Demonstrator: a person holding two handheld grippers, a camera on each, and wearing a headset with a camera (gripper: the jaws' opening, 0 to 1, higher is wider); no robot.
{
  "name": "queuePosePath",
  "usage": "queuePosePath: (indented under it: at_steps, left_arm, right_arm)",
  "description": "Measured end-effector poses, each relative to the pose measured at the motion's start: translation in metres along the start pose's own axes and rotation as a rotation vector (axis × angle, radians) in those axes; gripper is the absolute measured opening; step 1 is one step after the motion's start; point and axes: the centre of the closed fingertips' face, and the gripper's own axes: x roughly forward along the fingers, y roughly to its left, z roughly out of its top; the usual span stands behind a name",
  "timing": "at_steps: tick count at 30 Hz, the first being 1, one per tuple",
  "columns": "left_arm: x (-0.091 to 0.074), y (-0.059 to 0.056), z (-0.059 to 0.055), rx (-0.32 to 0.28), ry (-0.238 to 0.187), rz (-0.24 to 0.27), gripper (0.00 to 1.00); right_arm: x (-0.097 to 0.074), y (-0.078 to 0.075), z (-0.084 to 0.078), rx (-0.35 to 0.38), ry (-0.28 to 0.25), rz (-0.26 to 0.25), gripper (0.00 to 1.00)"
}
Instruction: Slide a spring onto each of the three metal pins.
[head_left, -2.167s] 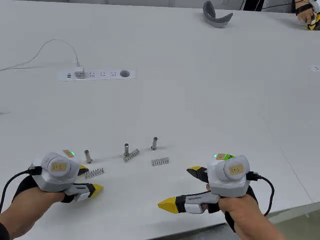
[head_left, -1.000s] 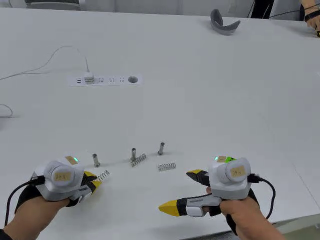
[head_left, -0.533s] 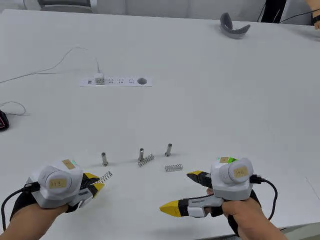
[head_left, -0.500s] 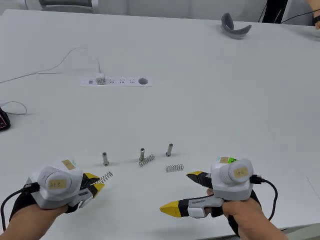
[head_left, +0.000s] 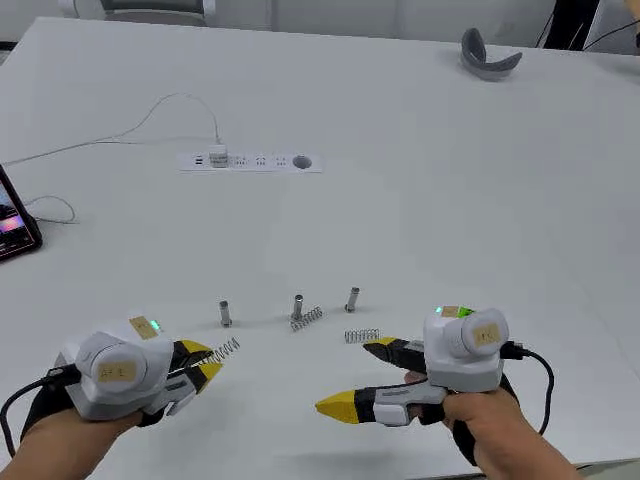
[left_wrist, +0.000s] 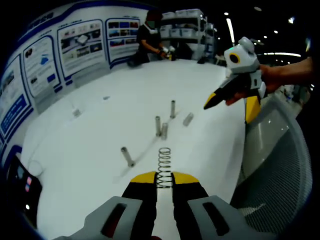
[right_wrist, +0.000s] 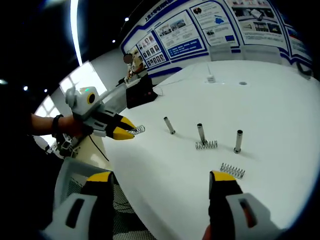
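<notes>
Three short metal pins stand upright in a row on the white table: the left pin (head_left: 225, 314), the middle pin (head_left: 298, 307) and the right pin (head_left: 352, 299). One spring (head_left: 311, 318) lies against the middle pin, another spring (head_left: 362, 336) lies near the right pin. My left gripper (head_left: 208, 361) is shut on a third spring (left_wrist: 163, 161), which sticks out from its yellow tips toward the left pin (left_wrist: 127, 156). My right gripper (head_left: 358, 376) is open, with nothing between its jaws, just in front of the loose spring (right_wrist: 232, 171).
A white power strip (head_left: 250, 161) with a plug and cable lies farther back. A dark device (head_left: 12, 222) rests at the left edge. A grey curved object (head_left: 489, 55) sits at the far right. The table's near edge runs just below my hands.
My left gripper has picked a spring off the table and now holds it lifted. The head camera has shifted, so the scene sits further right. The right gripper has barely moved.
</notes>
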Motion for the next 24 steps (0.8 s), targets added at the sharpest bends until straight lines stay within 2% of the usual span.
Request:
queuePosePath:
  at_steps: [10,24]
  left_arm:
    - [0.005,-0.014,0.02,0.041,-0.026,-0.036,0.1]
    - [0.008,-0.045,0.049,0.114,-0.066,-0.108,0.1]
  right_arm:
    - [0.008,0.011,0.025,0.039,-0.062,0.066,0.66]
    - [0.019,0.028,0.049,0.091,-0.126,0.157,0.49]
